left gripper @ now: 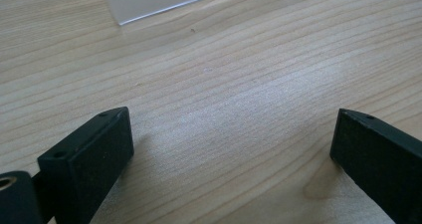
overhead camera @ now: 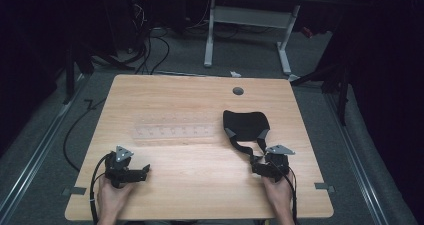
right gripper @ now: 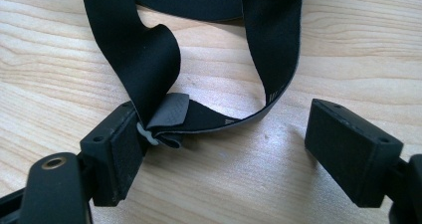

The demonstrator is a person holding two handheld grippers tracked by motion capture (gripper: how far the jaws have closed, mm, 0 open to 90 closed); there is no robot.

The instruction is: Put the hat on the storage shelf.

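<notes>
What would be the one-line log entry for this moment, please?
left gripper: open, over bare table | right gripper: open, at mask strap | strap not clamped

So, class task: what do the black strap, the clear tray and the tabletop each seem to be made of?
Black strap: probably woven fabric webbing, faint sheen, folds softly, with a grey plastic-looking slider.
Clear tray: likely transparent plastic, glossy, wood shows through it.
Tabletop: light wood or wood-look laminate, matte, with straight printed-looking grain.

You have no readable text here. The black strap (right gripper: 271, 55) carries small pale marks near its bend in your right gripper view, but they are too small and blurred to read. No labels, brands or numbers are legible.
</notes>
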